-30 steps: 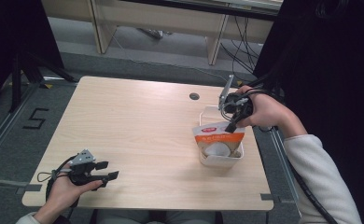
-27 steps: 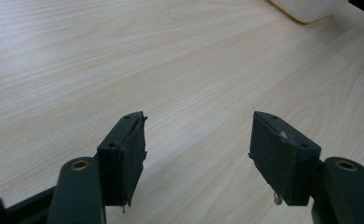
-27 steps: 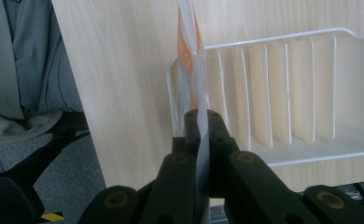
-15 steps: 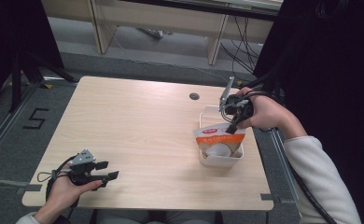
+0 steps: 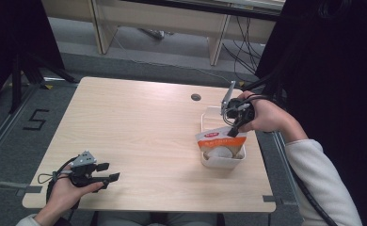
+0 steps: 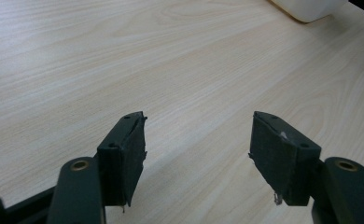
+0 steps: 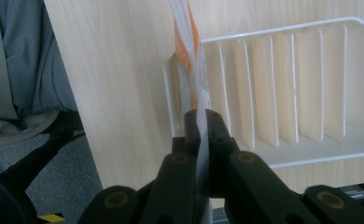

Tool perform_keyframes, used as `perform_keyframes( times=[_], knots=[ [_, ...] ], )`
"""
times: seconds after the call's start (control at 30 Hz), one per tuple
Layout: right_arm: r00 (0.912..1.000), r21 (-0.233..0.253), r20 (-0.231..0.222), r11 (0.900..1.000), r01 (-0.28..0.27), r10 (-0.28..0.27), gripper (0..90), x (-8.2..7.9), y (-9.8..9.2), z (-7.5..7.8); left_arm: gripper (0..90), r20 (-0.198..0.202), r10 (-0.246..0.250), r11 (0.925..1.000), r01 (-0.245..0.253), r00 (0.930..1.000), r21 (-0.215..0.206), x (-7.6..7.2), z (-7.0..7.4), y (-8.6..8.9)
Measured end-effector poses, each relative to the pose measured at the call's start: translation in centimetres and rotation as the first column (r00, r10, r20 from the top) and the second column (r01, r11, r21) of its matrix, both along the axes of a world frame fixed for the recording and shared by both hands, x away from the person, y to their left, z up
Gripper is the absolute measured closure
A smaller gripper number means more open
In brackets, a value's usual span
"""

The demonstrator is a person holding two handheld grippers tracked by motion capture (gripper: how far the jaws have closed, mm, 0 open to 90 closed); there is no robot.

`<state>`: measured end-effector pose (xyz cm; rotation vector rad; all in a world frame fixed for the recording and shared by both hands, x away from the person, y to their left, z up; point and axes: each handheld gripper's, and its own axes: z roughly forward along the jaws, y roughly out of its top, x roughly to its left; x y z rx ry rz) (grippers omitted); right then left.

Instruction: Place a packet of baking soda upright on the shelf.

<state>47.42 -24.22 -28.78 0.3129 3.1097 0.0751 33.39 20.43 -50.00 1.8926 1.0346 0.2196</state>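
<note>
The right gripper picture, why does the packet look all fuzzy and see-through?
In the right gripper view, the orange-and-white plastic packet sits edge-on and very close to the lens, so it blurs, while the white slatted plastic basket behind stays sharper. In the high view the same packet reads clearly. In the left gripper view, the pale wooden table is evenly lit, with soft shadows under the open jaws.

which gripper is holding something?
The right gripper, jaws shut on the top edge of the orange-and-white pouch in the white basket. The left gripper is open, empty, near the table's front-left corner.
</note>
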Motion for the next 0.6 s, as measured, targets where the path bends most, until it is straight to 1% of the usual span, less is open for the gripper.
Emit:
perform_keyframes(
  times=[0.03, 0.07, 0.13, 0.2, 0.23, 0.27, 0.37, 0.43, 0.47, 0.5, 0.53, 0.57, 0.6],
  knots=[
    [1.0, 0.001, 0.009, 1.0, 0.002, -0.002, 90.0, -0.1, 0.0, 0.0, 35.3, 0.0, 0.0, 1.0, 0.0, 1.0, 0.001, 0.0, 0.0, 0.0],
    [0.9999, 0.003, 0.01, 1.0, -0.007, 0.007, 90.0, 0.0, 0.0, -0.1, 35.3, 0.001, 0.0, 1.0, 0.0, 1.0, 0.001, 0.0, 0.0, 0.0],
    [0.9999, 0.0, 0.005, 1.0, -0.011, 0.011, 90.0, 0.0, -0.1, -0.3, 35.3, 0.0, 0.001, 1.0, -0.001, 1.0, 0.0, 0.0, 0.0, 0.0],
    [0.9999, 0.006, 0.002, 1.0, -0.011, 0.011, 90.0, 0.1, -0.2, -0.5, 35.3, 0.0, -0.004, 1.0, 0.004, 1.0, 0.004, 0.0, 0.0, 0.0],
    [1.0, -0.001, 0.003, 1.0, -0.007, 0.007, 90.0, 0.1, -0.2, -0.5, 35.3, 0.0, -0.003, 1.0, 0.003, 1.0, 0.008, 0.0, 0.0, 0.1],
    [0.9999, 0.001, 0.002, 1.0, -0.011, 0.011, 90.0, 0.1, -0.2, -0.6, 35.3, 0.001, -0.001, 1.0, 0.001, 1.0, -0.002, 0.0, 0.0, 0.0],
    [0.9999, -0.006, 0.0, 1.0, -0.015, 0.015, 90.0, 0.2, -0.3, -1.0, 35.3, 0.002, 0.0, 1.0, 0.0, 1.0, 0.002, 0.0, 0.0, 0.0],
    [1.0, -0.009, -0.005, 1.0, 0.002, -0.002, 90.0, 0.1, -0.3, -1.3, 35.3, 0.002, -0.001, 1.0, 0.001, 1.0, 0.002, 0.0, 0.0, 0.0],
    [0.9999, -0.006, -0.006, 1.0, -0.01, 0.01, 90.0, 0.3, -0.4, -1.4, 35.3, 0.002, -0.001, 1.0, 0.001, 1.0, 0.003, 0.0, 0.0, 0.0],
    [0.9999, -0.004, -0.002, 1.0, -0.012, 0.012, 90.0, 0.3, -0.5, -1.5, 35.3, 0.001, 0.0, 1.0, 0.0, 1.0, 0.002, 0.0, 0.0, 0.0],
    [1.0, -0.007, -0.006, 1.0, 0.0, 0.0, 90.0, 0.2, -0.5, -1.7, 35.3, 0.001, 0.0, 1.0, 0.0, 1.0, 0.001, 0.0, 0.0, 0.0],
    [1.0, -0.011, 0.002, 1.0, -0.008, 0.008, 90.0, 0.3, -0.6, -1.8, 35.3, 0.001, 0.0, 1.0, 0.0, 1.0, 0.001, 0.0, 0.0, 0.0],
    [0.9999, -0.017, -0.001, 1.0, 0.012, -0.012, 90.0, 0.2, -0.7, -1.8, 35.3, 0.002, 0.0, 1.0, 0.0, 1.0, 0.002, 0.0, 0.0, 0.0]
  ],
)
